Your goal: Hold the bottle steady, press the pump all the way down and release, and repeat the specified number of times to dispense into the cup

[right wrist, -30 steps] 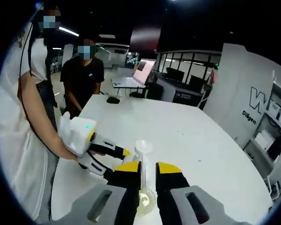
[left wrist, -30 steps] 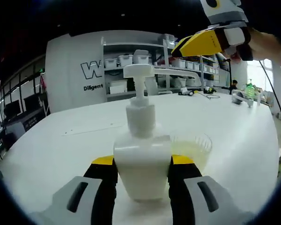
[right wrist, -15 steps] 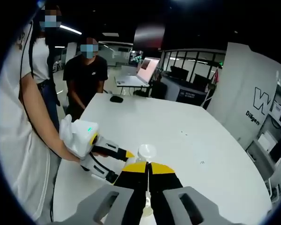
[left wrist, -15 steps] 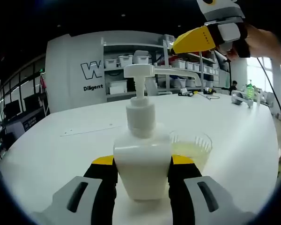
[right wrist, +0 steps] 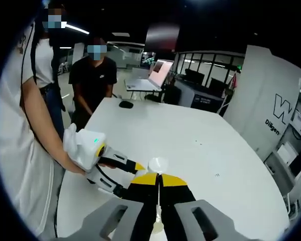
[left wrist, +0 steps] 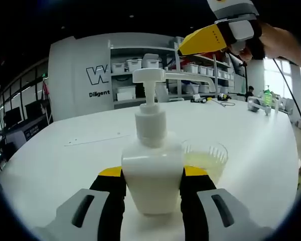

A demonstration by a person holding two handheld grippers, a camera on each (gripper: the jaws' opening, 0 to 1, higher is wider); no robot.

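White bottle (left wrist: 152, 173) stands gripped in the left claw (left wrist: 152, 175) beside the cup (left wrist: 205, 160); the right claw (right wrist: 159, 179), clenched empty, hangs above the pump (left wrist: 149, 76).

Left gripper (left wrist: 151, 183): jaws clamped on both flanks of the bottle (left wrist: 152, 175), held level. Right gripper (right wrist: 159, 183): jaws closed together, yellow tips touching, poised above the pump head (right wrist: 157, 163), held in a hand (left wrist: 276, 42).
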